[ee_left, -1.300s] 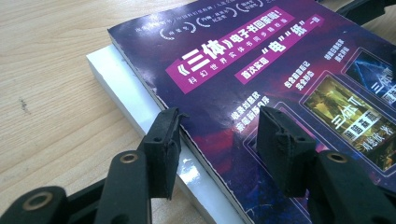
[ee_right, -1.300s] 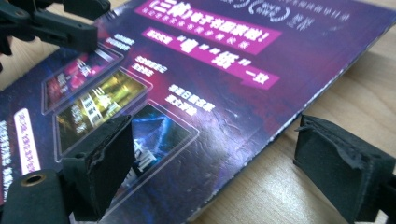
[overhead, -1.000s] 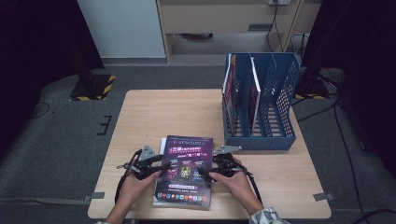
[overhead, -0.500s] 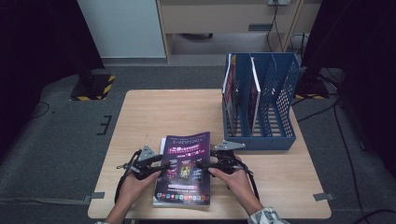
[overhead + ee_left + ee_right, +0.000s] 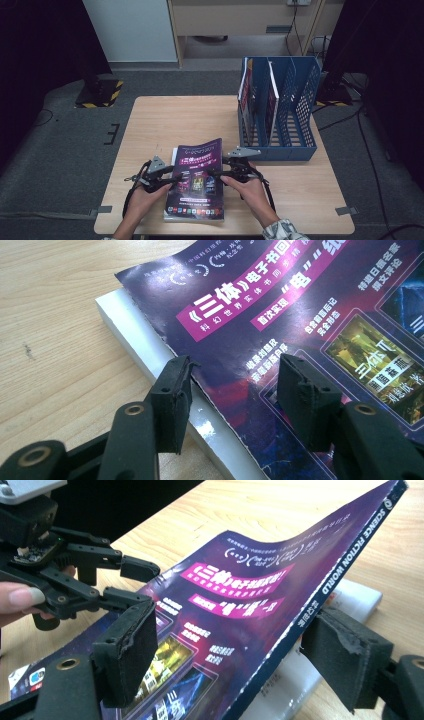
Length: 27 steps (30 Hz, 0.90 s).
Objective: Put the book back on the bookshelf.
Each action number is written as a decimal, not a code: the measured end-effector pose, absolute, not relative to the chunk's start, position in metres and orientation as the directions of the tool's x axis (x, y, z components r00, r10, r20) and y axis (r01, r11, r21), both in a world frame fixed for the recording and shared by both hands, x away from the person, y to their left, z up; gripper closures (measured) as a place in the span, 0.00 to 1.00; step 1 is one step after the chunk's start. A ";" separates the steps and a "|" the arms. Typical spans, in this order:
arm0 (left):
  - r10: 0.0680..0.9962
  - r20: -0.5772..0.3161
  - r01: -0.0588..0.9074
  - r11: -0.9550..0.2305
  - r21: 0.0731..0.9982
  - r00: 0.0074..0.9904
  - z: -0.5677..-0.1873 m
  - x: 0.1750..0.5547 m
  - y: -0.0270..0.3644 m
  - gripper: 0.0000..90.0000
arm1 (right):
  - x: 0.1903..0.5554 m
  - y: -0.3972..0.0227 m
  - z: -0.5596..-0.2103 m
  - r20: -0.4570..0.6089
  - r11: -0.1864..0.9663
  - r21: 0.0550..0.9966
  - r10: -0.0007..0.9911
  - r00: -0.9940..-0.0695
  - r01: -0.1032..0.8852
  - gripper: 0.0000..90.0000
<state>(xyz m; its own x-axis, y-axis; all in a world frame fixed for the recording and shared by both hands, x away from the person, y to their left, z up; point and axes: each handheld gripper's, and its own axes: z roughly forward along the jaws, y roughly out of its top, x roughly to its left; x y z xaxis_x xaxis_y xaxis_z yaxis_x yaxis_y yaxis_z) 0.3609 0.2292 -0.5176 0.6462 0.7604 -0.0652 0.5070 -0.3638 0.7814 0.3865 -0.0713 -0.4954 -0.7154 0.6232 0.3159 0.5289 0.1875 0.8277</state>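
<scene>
A purple magazine point(image 5: 197, 182) lies on a white book point(image 5: 135, 340) at the table's near edge. Its spine side is raised and its cover curves up point(image 5: 240, 595). My right gripper point(image 5: 212, 175) is shut on that spine edge point(image 5: 230, 630), one pad on the cover and one under the spine. Its jaws have just been closing with the magazine between them. My left gripper point(image 5: 175, 179) stands open at the magazine's left edge point(image 5: 237, 370). One jaw rests by the torn edge over the white book, the other over the cover. The left gripper point(image 5: 142, 582) is also in the right gripper view.
A blue file rack point(image 5: 295, 115) stands at the back right of the wooden table point(image 5: 165, 120), with magazines upright in its left slots. Bare tabletop stretches left of and behind the magazine. Dark floor and cables surround the table.
The right gripper has risen a little with the magazine's spine edge, so the cover tilts and bends up more. The left gripper has stayed where it was.
</scene>
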 end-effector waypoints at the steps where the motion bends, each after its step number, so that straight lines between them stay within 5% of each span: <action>1: 0.760 -0.065 0.507 -0.364 0.781 0.646 -0.518 0.361 0.229 0.52 | 0.387 -0.070 -0.494 0.317 0.185 0.829 0.622 -0.716 0.527 0.26; 22: 0.762 -0.065 0.507 -0.362 0.783 0.645 -0.518 0.361 0.230 0.52 | 0.396 -0.046 -0.481 0.284 0.246 0.815 0.619 -0.732 0.525 0.25; 27: 0.763 -0.057 0.504 -0.367 0.782 0.644 -0.517 0.360 0.229 0.51 | 0.398 -0.039 -0.481 0.270 0.262 0.813 0.620 -0.736 0.519 0.33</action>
